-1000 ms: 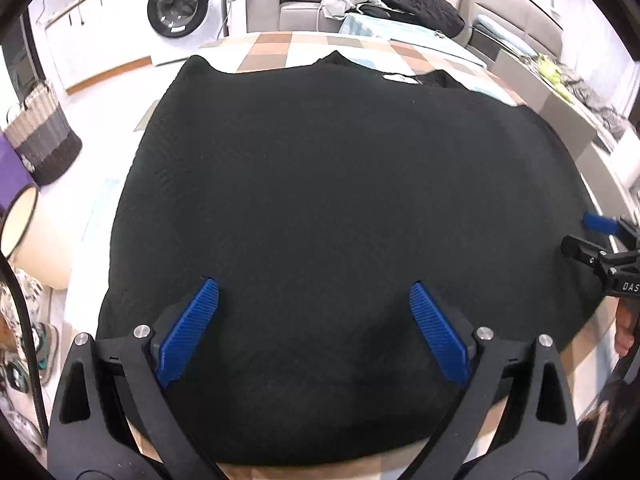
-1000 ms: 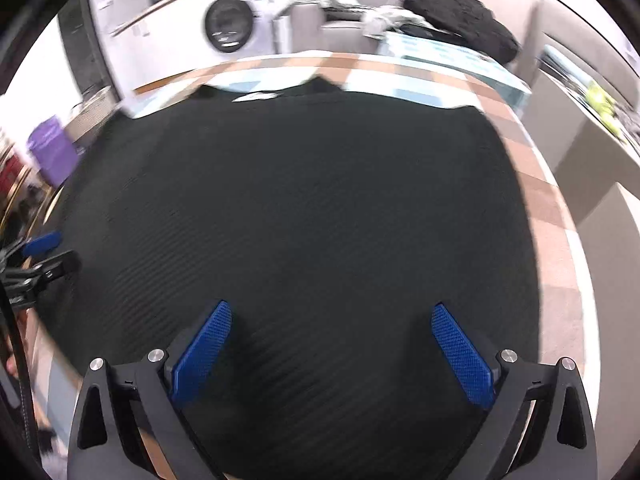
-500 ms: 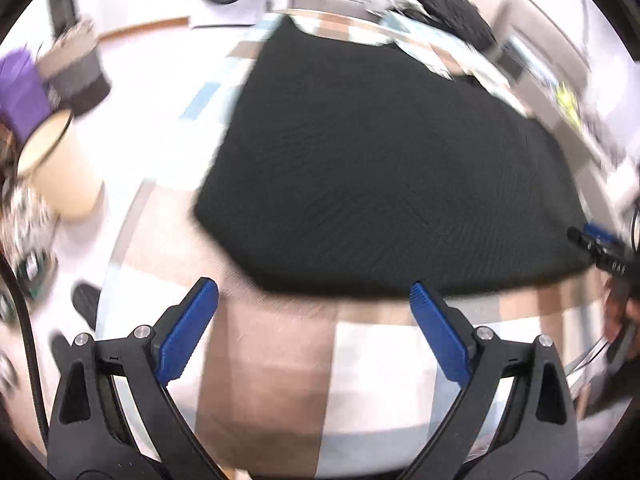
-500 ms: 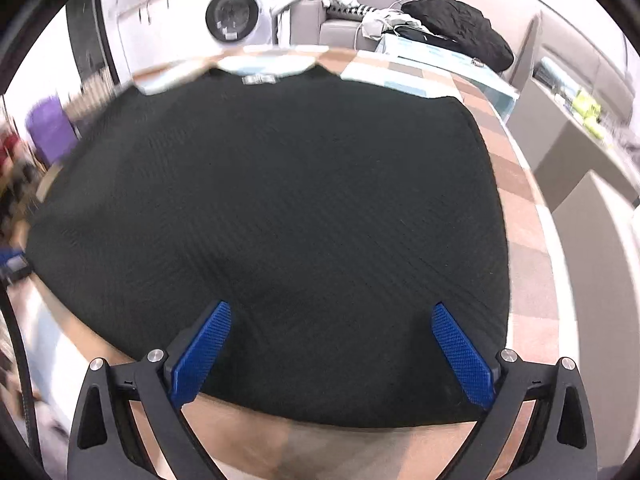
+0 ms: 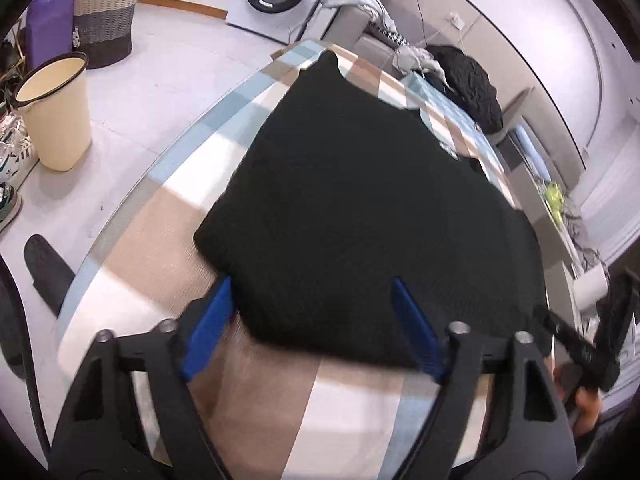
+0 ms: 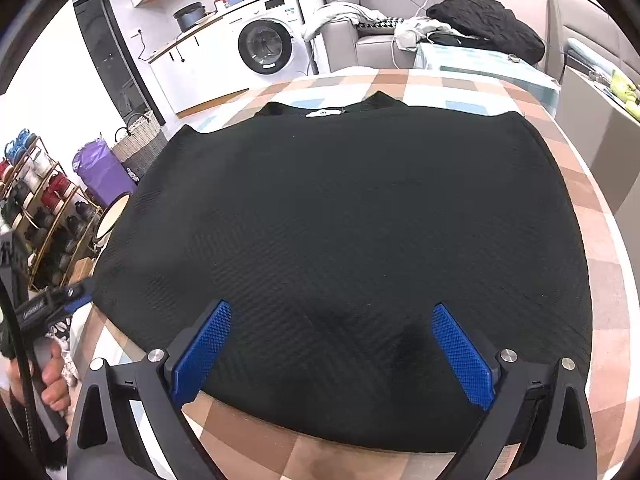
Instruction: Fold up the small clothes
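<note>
Left tongs: your left tongs [image 5: 312, 320] are spread wide and hold nothing; they sit at the near left corner of the garment, the left pad at its edge, the right pad over the cloth.
Right tongs: your right tongs [image 6: 330, 350] are also wide open and grip nothing, poised over the near hem, both blue pads above black cloth.
Garment: the black garment [image 6: 340, 220] lies flat on the table [image 6: 608, 320], its hem toward you and its collar with a white label at the far side.
Table: a checked cloth in tan, white and pale blue covers it; bare squares show along the near edge and to the right of the garment.
Left of the table: a cream bin [image 5: 56, 116] stands on the floor, with a woven basket [image 5: 105, 16] and a purple bag behind it.
Far side: a washing machine [image 6: 268, 48] and a grey sofa [image 6: 360, 36] with a pile of dark clothes on it.
</note>
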Demonstrator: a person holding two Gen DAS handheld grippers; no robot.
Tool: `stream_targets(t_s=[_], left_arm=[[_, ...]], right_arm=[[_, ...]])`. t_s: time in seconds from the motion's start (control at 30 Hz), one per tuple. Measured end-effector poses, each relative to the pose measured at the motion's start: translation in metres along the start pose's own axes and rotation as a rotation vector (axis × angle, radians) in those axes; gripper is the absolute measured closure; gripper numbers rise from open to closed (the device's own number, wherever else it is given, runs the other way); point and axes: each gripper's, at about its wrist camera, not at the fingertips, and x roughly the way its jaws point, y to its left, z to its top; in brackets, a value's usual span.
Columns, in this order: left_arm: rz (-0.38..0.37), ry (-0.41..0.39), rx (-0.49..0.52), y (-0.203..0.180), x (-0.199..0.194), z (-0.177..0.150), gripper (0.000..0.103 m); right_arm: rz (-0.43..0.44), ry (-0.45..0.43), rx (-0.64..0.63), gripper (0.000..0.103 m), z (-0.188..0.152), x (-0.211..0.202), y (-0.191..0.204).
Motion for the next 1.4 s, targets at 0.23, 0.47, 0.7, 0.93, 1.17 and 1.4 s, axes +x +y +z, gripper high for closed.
stream_targets(t_s=[0.23, 0.47, 0.7, 0.93, 1.17, 1.4], left_arm=[[0.071, -0.083, -0.056, -0.016, 0.027, 0.018, 0.087], [0.107, -0.104, 0.004, -0.021, 0.018, 0.017, 0.088], [0.132, -0.201, 0.157, -0.066, -0.003, 0.025, 0.089], [-0.02, -0.277, 0.514, -0.187, 0.002, 0.032, 0.09], [-0.359, 0.006, 0.757, -0.287, 0.046, -0.021, 0.079], [-0.44, 0.074, 0.733, -0.27, 0.04, -0.036, 0.031]], right_arm=[[-0.017, -0.01, -0.02, 0.001, 0.007, 0.012, 0.011], [-0.04, 0.017, -0.058, 0.001, 0.004, 0.024, 0.022], [-0.048, 0.039, -0.034, 0.001, 0.0, 0.024, 0.01], [-0.11, -0.007, 0.027, 0.001, 0.0, -0.003, -0.019], [-0.23, -0.056, 0.152, 0.001, -0.007, -0.04, -0.07], [-0.287, -0.079, 0.233, 0.001, -0.008, -0.065, -0.103]])
